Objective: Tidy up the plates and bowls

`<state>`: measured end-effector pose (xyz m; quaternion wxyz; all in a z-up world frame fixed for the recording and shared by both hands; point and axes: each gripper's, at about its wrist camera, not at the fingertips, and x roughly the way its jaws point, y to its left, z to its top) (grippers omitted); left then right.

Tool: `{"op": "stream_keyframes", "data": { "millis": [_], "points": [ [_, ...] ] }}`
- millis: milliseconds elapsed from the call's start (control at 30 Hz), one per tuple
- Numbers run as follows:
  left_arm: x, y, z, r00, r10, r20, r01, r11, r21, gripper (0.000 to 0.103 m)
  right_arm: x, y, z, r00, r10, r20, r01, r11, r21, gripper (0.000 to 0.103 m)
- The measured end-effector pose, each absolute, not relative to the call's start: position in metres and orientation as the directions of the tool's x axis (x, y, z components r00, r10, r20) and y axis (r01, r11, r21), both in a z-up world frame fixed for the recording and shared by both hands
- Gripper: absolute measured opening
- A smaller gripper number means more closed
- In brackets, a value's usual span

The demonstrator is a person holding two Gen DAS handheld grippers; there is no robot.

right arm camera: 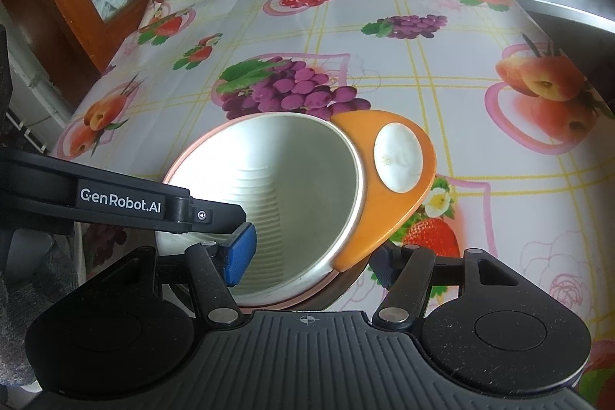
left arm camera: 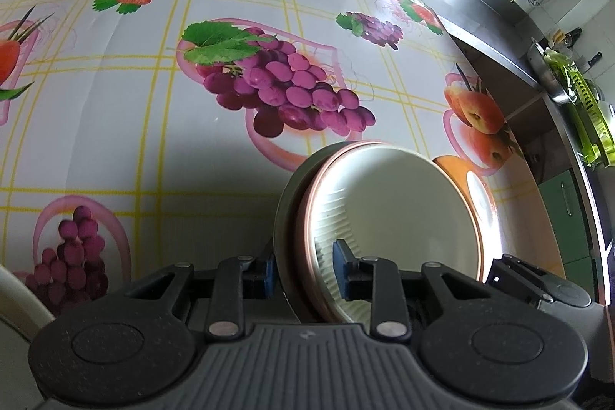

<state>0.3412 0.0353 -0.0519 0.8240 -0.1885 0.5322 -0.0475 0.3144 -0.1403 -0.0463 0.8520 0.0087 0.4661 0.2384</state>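
Bowl [left arm camera: 403, 210] rim — left gripper [left arm camera: 307, 268] clamped (tablecloth [left arm camera: 115, 102] beyond)

We see our right gripper [right arm camera: 307, 262] with its blue-padded fingers spread wide around the near rim of a cream ribbed bowl [right arm camera: 269, 195] with a pink edge. An orange plate [right arm camera: 388, 214] lies tucked against the bowl's right side on the fruit-print tablecloth [right arm camera: 480, 179].

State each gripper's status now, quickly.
Left gripper: shut on the bowl rim.
Right gripper: open, straddling bowl and orange plate edges.
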Motion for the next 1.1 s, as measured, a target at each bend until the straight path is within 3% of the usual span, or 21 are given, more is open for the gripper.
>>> {"op": "stream_keyframes", "data": {
  "millis": [1100],
  "points": [
    [0.239,0.063,-0.004,0.538,-0.227,-0.812,-0.204,0.9,-0.386,0.028,0.237,-0.105,0.003,0.481,0.47,-0.74,-0.534,0.827,0.178,0.064]
  ]
}}
